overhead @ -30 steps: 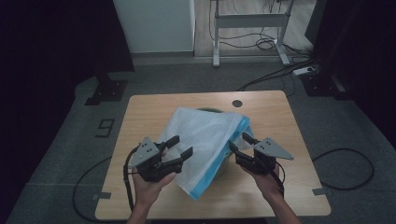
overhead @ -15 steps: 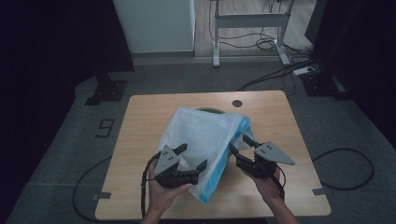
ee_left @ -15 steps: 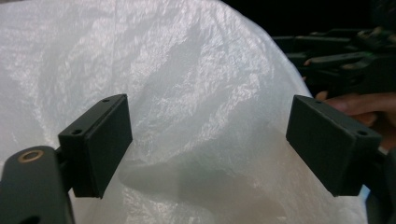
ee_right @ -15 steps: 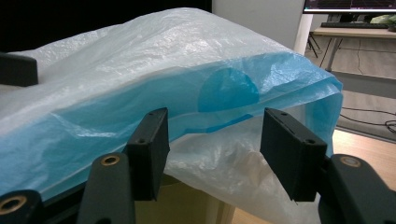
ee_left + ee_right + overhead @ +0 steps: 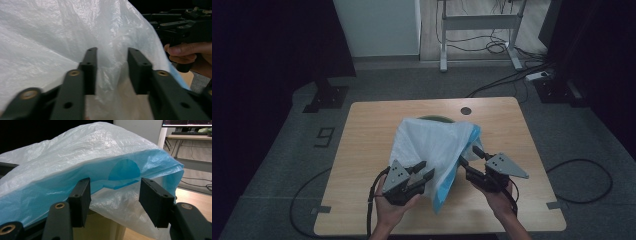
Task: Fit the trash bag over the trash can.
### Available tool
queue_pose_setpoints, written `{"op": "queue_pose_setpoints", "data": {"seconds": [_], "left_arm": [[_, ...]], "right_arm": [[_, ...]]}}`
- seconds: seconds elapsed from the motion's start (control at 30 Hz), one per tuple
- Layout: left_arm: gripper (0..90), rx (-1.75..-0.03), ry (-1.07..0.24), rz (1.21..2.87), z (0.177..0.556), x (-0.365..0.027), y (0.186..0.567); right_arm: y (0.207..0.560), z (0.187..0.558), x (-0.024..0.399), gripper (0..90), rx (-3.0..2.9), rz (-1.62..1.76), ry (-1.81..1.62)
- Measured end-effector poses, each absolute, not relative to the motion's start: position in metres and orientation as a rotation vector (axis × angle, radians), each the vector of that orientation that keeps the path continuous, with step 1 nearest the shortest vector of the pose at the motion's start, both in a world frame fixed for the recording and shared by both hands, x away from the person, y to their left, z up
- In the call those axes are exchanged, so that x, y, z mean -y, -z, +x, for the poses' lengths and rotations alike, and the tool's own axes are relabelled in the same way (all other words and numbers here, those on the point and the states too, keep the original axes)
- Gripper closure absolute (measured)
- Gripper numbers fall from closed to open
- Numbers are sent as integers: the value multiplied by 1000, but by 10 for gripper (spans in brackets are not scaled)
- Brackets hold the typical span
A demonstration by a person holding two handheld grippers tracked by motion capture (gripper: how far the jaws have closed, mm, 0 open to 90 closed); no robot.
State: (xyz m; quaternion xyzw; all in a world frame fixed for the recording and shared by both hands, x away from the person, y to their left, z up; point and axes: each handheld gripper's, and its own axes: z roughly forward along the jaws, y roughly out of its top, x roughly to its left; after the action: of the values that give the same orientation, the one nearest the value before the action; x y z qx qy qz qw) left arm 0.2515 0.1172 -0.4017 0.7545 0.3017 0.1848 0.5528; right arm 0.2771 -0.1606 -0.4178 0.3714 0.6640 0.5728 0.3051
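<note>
- Your left gripper (image 5: 422,175) sits nr the tabletop's front edge, left of centre, at the bag's left side. Jaws have just been closing; in the left gripper view (image 5: 112,72) they stand narrow w/ a crinkled fold of film between them. Can't tell if the pads actually press on it.
- Your right gripper (image 5: 469,159) is nr the front edge too, right of centre, grey plate on top, pointing at the bag's right side. In the right gripper view (image 5: 113,200) jaws stand mid-wide, film hanging between them w/ a gap at each pad, so no pinch shows.
- Bag (image 5: 437,145): thin white plastic w/ a blue band along its right edge, lifted off the table (image 5: 362,150) between your two grippers, over the middle-to-front part of the tabletop. Its low tip hangs toward the front edge betw. your hands.
- In the right gripper view the bag (image 5: 100,157) arches over the jaws, the blue band under the white layer w/ a round darker patch in it.
- In the left gripper view the bag (image 5: 62,32) is white & creased; your right hand (image 5: 190,53) w/ its gripper shows beyond it, at that view's right.
- Behind the bag, a dark green thing (image 5: 432,118) peeks out at mid-table; can't tell what it is.
- Far edge: a small round hole (image 5: 466,110), right of centre.
</note>
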Motion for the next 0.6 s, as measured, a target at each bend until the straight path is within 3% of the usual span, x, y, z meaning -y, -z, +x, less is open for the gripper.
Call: {"op": "queue_pose_setpoints", "data": {"seconds": [0.23,0.6], "left_arm": [[844,-696,-397,1724,250,-124,398],[898,-721,-290,1524,254,-152,384]], "right_arm": [[417,276,162,418,-1755,982,-1517],[416,271,163,411,-1757,957,-1551]]}}
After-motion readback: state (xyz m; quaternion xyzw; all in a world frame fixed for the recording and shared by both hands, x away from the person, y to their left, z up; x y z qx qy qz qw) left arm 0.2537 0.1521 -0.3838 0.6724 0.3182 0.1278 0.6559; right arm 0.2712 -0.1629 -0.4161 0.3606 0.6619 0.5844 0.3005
